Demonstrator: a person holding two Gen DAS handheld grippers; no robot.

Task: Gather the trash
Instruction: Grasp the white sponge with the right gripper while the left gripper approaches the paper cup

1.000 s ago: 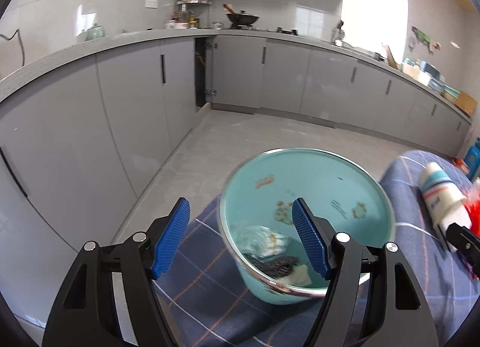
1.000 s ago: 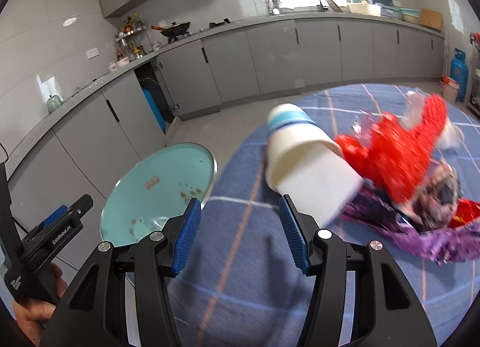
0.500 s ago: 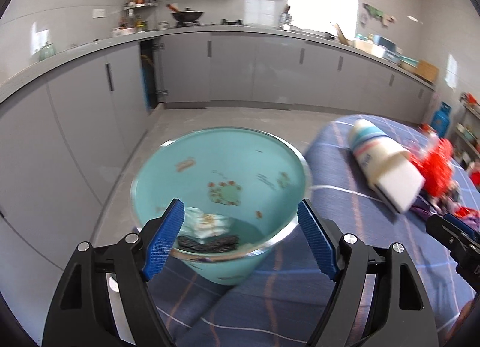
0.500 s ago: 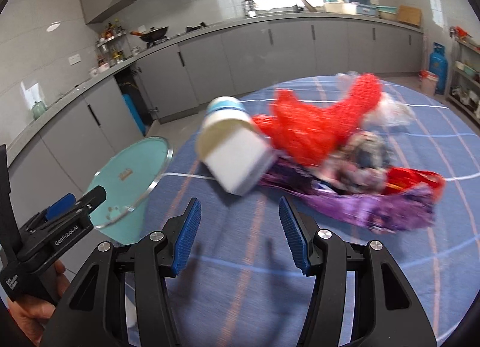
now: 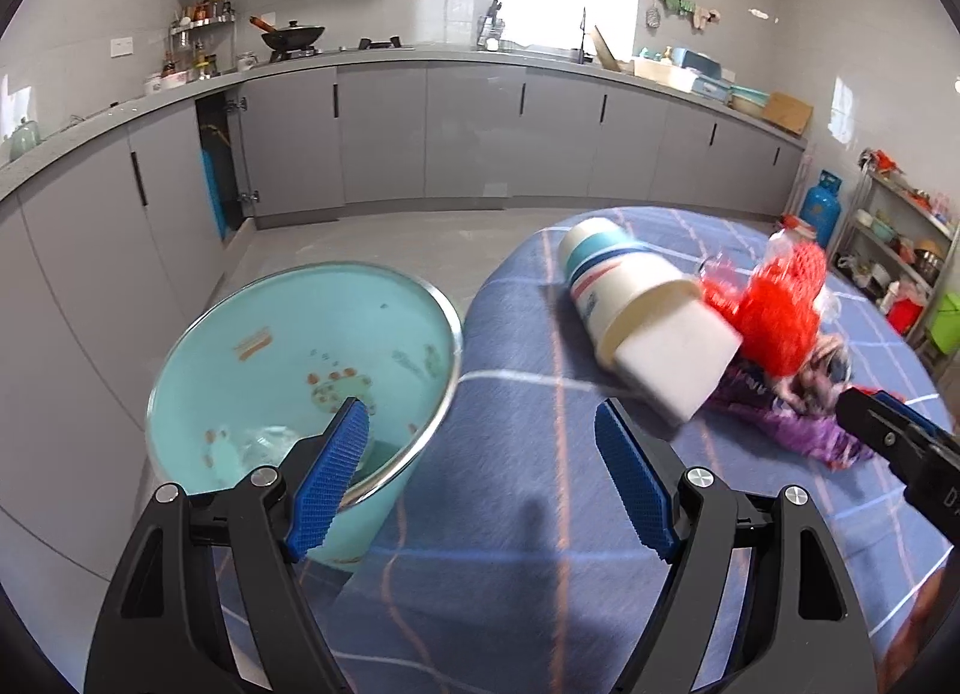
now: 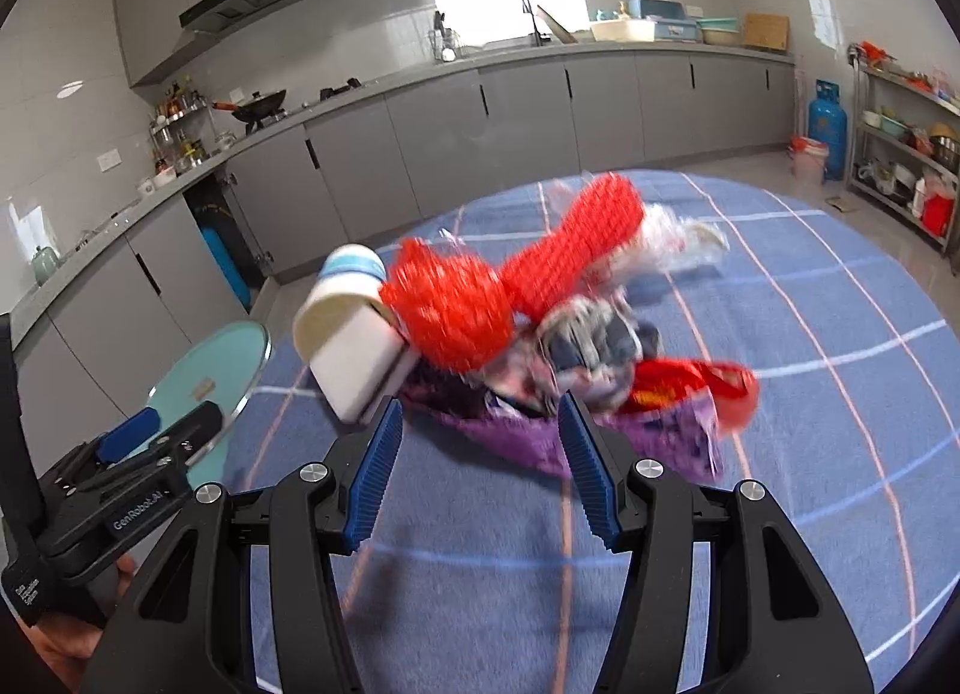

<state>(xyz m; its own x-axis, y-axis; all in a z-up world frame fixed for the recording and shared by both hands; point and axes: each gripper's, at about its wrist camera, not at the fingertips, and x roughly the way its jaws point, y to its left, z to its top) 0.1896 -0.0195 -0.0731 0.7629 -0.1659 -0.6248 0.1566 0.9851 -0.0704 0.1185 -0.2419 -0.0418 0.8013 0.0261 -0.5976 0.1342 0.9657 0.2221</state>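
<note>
A teal bin (image 5: 300, 358) stands at the left edge of the blue plaid table (image 5: 510, 514), with crumpled scraps at its bottom. My left gripper (image 5: 480, 472) hovers open and empty between the bin and the trash pile. The pile holds a white tub (image 5: 624, 286) lying on its side, red mesh (image 5: 774, 310) and a purple wrapper (image 5: 792, 430). In the right wrist view my right gripper (image 6: 477, 466) is open and empty just short of the purple wrapper (image 6: 540, 445). Behind that lie the red mesh (image 6: 456, 310), the white tub (image 6: 342, 328), a red wrapper (image 6: 690, 388) and clear plastic (image 6: 672, 238).
Grey kitchen cabinets (image 5: 384, 136) run along the back wall across an open floor. A metal shelf rack (image 6: 906, 154) and a blue gas cylinder (image 6: 828, 124) stand at the far right. A hand holds the left gripper (image 6: 150, 448) beside the teal bin (image 6: 204, 376).
Both views have swung to the right: the bin has slid left and the trash pile has come to the centre. The left jaws stand a little wider than a second ago.
</note>
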